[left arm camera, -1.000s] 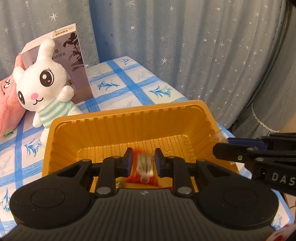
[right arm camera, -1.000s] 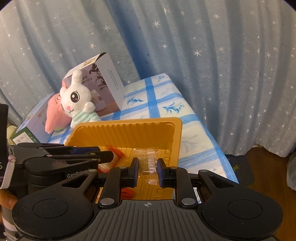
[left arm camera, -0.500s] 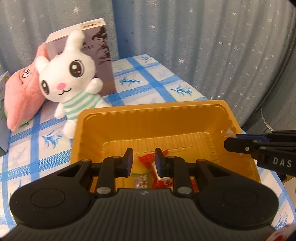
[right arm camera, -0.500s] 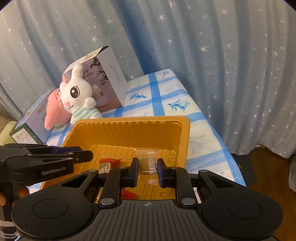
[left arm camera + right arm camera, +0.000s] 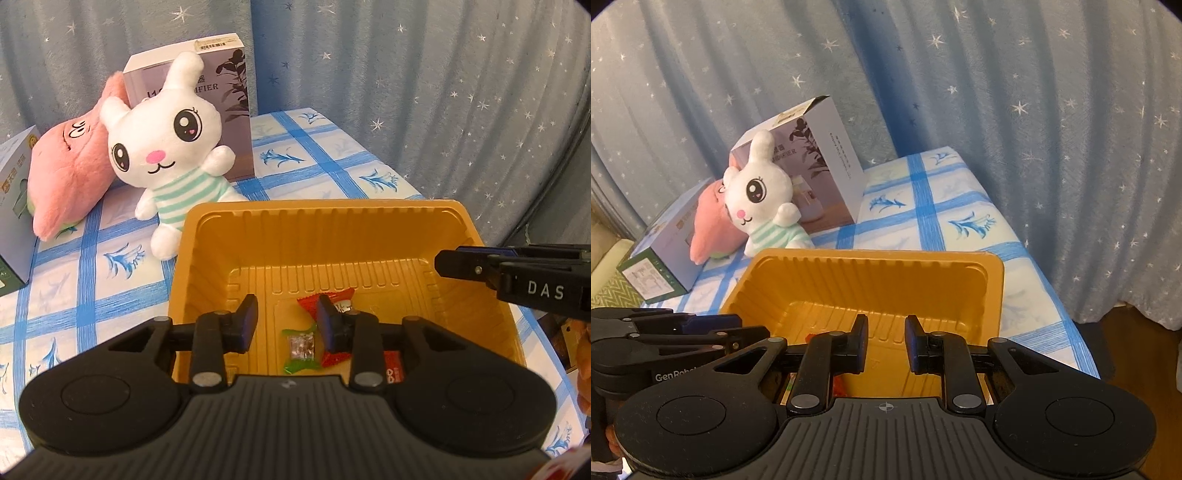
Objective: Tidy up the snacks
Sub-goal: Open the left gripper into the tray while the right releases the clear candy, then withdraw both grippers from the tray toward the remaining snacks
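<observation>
Left gripper [image 5: 288, 323] above the orange tray [image 5: 332, 206], jaws opening, a clear gap between the fingers [image 5: 247, 325] and nothing pinched there. Right gripper [image 5: 886, 343] with jaws a small way apart, also empty, poised over the tray's near wall. In the left wrist view, only the right gripper's dark tip poking in over the tray's right rim; rest of it cut off by the frame.

Hard to read: red snack [image 5: 340, 299] half covered by the left gripper's right finger. Second red packet [image 5: 393, 369] mostly tucked behind the gripper body, print unreadable. From the right wrist view, just slivers of red showing past the fingers, tray floor largely blocked.

On the tray floor, toward its near side: red snack, a green-ended candy [image 5: 301, 345] in clear wrap just beside it, and that second red packet. Far half of the tray bare.

Tray toward the table's right edge, on the blue-checked tablecloth [image 5: 295, 155]. White plush bunny [image 5: 173, 147] touching the tray's far left corner, pink plush [image 5: 70, 173] beside it, purple box [image 5: 236, 110] upright behind both near the table's far edge. Another box [image 5: 661, 262] at the left edge, partly cut off.
</observation>
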A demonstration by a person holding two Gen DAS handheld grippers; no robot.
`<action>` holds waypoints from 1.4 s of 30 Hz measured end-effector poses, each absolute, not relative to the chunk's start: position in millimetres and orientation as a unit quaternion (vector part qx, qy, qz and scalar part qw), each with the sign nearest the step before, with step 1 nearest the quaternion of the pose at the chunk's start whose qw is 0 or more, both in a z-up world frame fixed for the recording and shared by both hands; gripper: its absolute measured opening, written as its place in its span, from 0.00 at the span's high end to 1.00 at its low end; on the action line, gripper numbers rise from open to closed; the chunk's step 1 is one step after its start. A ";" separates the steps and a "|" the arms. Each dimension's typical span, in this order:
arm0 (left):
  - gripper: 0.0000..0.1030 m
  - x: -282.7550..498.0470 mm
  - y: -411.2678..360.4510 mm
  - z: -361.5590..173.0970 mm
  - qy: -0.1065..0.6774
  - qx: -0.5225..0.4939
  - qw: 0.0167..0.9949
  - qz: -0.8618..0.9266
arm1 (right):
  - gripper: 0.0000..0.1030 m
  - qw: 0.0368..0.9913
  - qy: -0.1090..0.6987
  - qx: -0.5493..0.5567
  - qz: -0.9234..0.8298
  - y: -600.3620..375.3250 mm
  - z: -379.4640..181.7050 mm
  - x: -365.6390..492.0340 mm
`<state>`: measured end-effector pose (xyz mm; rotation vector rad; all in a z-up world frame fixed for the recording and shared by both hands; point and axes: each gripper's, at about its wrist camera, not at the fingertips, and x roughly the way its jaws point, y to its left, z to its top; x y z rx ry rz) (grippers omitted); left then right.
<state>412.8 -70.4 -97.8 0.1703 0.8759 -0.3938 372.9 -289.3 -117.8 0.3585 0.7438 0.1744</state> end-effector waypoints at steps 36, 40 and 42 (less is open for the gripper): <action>0.64 240.6 -14.8 -42.0 0.407 0.029 0.895 -0.179 | 0.34 0.908 0.378 0.148 0.107 -287.7 -88.0 213.6; 0.64 215.8 -5.7 -44.0 0.415 0.022 0.893 -0.174 | 0.34 0.905 0.385 0.133 0.120 -279.5 -88.6 196.3; 0.64 204.9 -1.2 -45.1 0.418 0.019 0.892 -0.170 | 0.34 0.904 0.389 0.126 0.127 -275.1 -89.6 188.0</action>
